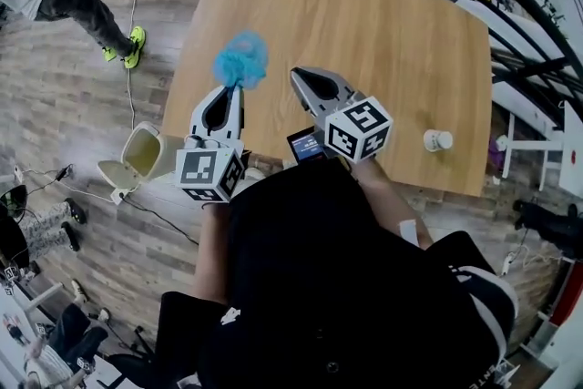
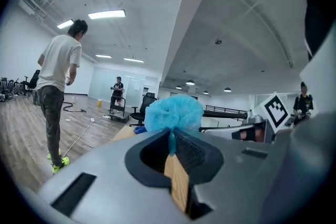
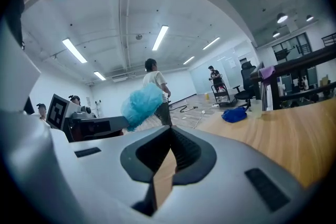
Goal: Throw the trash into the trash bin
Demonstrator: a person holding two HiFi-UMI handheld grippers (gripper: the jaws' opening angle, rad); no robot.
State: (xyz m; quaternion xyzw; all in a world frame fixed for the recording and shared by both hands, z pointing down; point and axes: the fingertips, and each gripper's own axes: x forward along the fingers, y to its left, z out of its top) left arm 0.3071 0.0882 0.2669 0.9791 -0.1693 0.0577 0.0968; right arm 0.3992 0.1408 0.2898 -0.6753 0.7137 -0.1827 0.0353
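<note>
Pinching a fold of the blue trash wad [image 2: 173, 112], my left gripper [image 1: 234, 89] had its jaws nearly shut, the bulk just beyond their tips, clear of the bench [image 1: 392, 41] for carrying; the trash bin [image 1: 144, 150] stood open below-left of them; my right gripper [image 1: 301, 73] had its jaws together, empty.

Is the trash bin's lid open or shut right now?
Open: the head view looks straight into the trash bin and its hollow inside, and its lid is swung back beside the rim.

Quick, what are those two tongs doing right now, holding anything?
Left tongs: closed on the fluffy blue trash.
Right tongs: closed, empty.
</note>
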